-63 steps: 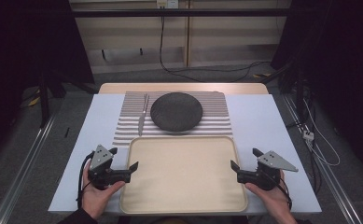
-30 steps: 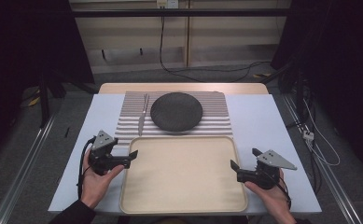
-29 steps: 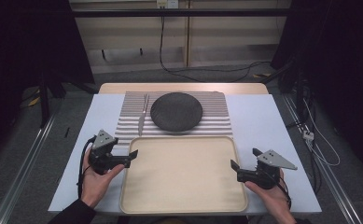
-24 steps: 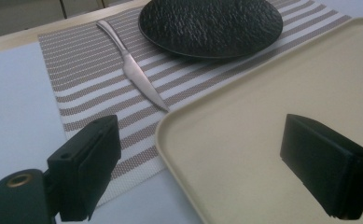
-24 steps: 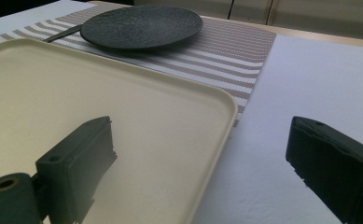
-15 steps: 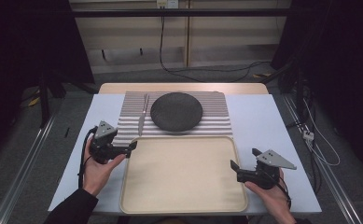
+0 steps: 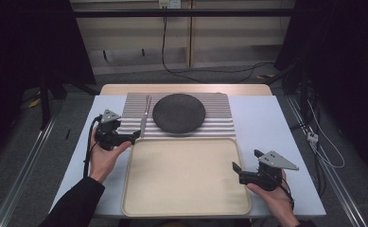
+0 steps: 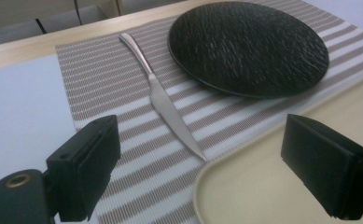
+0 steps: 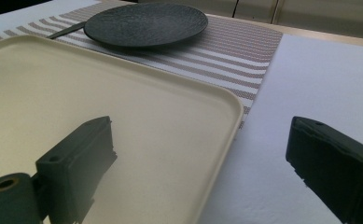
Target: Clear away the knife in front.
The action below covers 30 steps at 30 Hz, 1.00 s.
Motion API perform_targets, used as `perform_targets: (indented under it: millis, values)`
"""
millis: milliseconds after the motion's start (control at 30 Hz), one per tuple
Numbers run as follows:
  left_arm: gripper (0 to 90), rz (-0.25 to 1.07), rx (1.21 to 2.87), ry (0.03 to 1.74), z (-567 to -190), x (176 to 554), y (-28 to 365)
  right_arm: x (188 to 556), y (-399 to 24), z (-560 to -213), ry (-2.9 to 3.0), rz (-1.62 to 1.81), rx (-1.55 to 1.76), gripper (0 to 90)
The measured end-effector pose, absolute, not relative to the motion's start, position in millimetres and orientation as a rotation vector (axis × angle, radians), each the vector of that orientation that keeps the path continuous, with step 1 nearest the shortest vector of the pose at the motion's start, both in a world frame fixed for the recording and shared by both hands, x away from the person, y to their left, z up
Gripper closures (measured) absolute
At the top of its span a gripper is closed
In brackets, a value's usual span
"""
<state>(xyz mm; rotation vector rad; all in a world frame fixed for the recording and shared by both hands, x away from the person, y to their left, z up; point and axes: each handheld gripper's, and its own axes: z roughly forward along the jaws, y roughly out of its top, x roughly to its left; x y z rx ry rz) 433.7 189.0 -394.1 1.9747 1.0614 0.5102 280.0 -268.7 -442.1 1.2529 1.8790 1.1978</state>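
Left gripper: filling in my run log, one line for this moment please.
left gripper: open, nearing knife | right gripper: open, by tray

knife (image 8: 170, 105): silver | plate (image 8: 249, 46): black | mat (image 7: 219, 126): brown-white stripes | tray (image 7: 186, 177): cream

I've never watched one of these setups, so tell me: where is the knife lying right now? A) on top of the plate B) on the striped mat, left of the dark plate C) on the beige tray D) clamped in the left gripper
B: the knife lies flat on the striped mat, beside the dark plate, ahead of the open left gripper.
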Motion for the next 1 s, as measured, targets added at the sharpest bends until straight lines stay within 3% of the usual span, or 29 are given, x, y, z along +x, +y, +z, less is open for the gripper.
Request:
perform_targets:
  millis: [700,1000]
  values:
    - [15.6,0.473,1.997,1.215,-407,518,168,284,-268,-445,1.894,1.200,1.266,7.4]
    - [23.0,0.468,2.036,1.267,-413,556,160,283,-269,-445,1.892,1.200,1.268,7.5]
